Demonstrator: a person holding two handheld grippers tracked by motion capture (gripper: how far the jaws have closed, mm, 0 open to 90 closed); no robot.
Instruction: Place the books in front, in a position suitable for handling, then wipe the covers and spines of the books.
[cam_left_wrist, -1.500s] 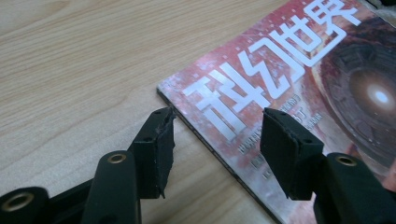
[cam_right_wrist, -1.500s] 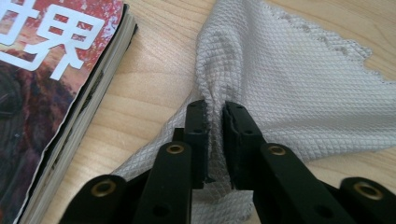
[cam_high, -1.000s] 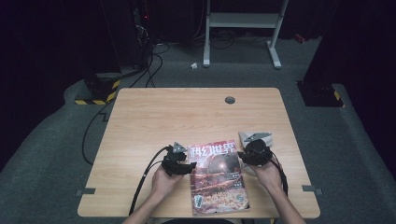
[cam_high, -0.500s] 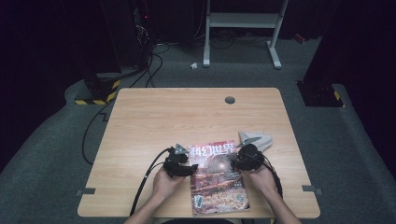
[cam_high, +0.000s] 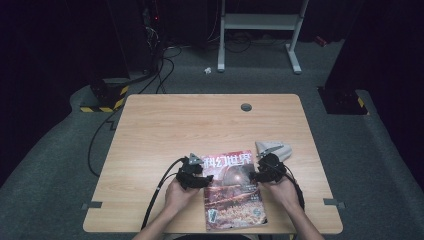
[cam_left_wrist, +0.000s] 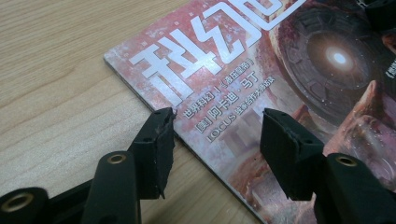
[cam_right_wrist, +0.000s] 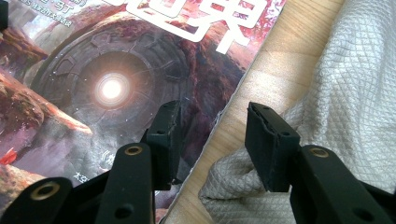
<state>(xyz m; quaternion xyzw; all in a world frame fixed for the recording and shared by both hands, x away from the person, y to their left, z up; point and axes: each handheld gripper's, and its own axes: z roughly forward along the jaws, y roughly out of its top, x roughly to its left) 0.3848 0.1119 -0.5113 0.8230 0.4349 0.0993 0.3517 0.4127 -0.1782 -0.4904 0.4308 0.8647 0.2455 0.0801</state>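
magazine (cam_high: 233, 190): dark red and brown cover, white title letters, a glowing white circle in grey rings | cloth (cam_right_wrist: 355, 93): pale grey-beige, small diamond quilted pattern | table (cam_high: 190, 125): light wood with fine grain lines | left gripper (cam_left_wrist: 217, 135) and right gripper (cam_right_wrist: 212, 133): black

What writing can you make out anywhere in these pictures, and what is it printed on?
"科幻世界": big white title across the top of the magazine cover.
"世界科幻": small white line under the title, seen in the left gripper view.
"[美] 阿卡迪·马丁": the next line down, partly hard to read.
"LOCUS": start of the line below; the rest is too small to be sure.
The small box at the cover's near left corner is unreadable.
The grey cloth carries no text.
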